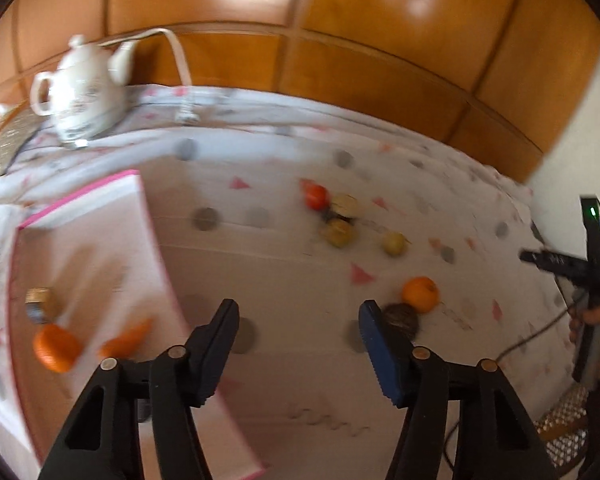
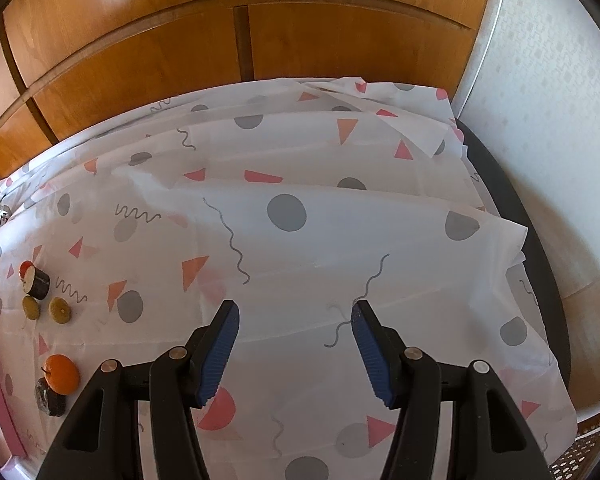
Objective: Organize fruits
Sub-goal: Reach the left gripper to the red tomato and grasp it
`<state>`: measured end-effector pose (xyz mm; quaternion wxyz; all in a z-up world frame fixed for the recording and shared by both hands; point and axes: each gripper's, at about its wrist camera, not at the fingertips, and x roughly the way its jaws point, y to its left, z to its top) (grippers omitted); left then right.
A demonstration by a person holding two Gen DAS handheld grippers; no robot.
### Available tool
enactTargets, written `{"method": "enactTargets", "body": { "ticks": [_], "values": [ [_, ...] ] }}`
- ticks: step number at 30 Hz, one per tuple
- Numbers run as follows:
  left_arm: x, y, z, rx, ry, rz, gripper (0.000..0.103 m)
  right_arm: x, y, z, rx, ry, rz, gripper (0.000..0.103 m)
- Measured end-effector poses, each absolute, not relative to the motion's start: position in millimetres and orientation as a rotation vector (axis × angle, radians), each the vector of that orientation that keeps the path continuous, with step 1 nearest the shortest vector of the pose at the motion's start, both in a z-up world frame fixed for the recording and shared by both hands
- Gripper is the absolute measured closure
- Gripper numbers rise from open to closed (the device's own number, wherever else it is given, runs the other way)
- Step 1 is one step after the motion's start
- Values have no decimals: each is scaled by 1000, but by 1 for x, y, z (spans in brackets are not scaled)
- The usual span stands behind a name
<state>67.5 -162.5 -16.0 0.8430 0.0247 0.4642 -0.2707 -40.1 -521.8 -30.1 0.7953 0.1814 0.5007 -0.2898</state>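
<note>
In the left wrist view a pink-rimmed tray point(image 1: 100, 216) on the left holds an orange point(image 1: 56, 347), a carrot point(image 1: 126, 340) and a small dark roll point(image 1: 40, 304). On the cloth lie an orange point(image 1: 420, 294), a dark roll point(image 1: 402, 320) beside it, two yellow-green fruits point(image 1: 338, 232) point(image 1: 394, 243), a tomato point(image 1: 315, 196) and a cut roll point(image 1: 345, 204). My left gripper point(image 1: 298, 320) is open and empty above the cloth. My right gripper point(image 2: 294, 320) is open and empty over bare cloth; it also shows in the left wrist view point(image 1: 572, 268). The right wrist view shows the orange point(image 2: 62, 374) and olive fruits point(image 2: 60, 310) at far left.
A white teapot point(image 1: 82, 92) and a white cable point(image 1: 180, 68) stand at the back left by the wooden cabinet point(image 1: 340, 60). The patterned tablecloth point(image 2: 300, 220) covers the table; its right edge drops off by the wall point(image 2: 540, 120). A woven chair seat point(image 1: 560, 428) is at lower right.
</note>
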Motion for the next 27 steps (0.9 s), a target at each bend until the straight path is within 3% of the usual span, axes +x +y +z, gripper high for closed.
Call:
{"method": "enactTargets", "body": {
  "ticks": [15, 17, 20, 27],
  "values": [
    [77, -204, -41, 77, 1064, -634, 41, -38, -519, -25, 384, 1062, -596, 44],
    [91, -202, -41, 50, 1072, -612, 53, -38, -518, -25, 380, 1061, -591, 44],
    [115, -202, -41, 7, 1085, -582, 60, -37, -517, -24, 380, 1059, -584, 44],
    [161, -210, -45, -67, 1108, -538, 69, -35, -513, -23, 375, 1056, -560, 44]
  ]
}}
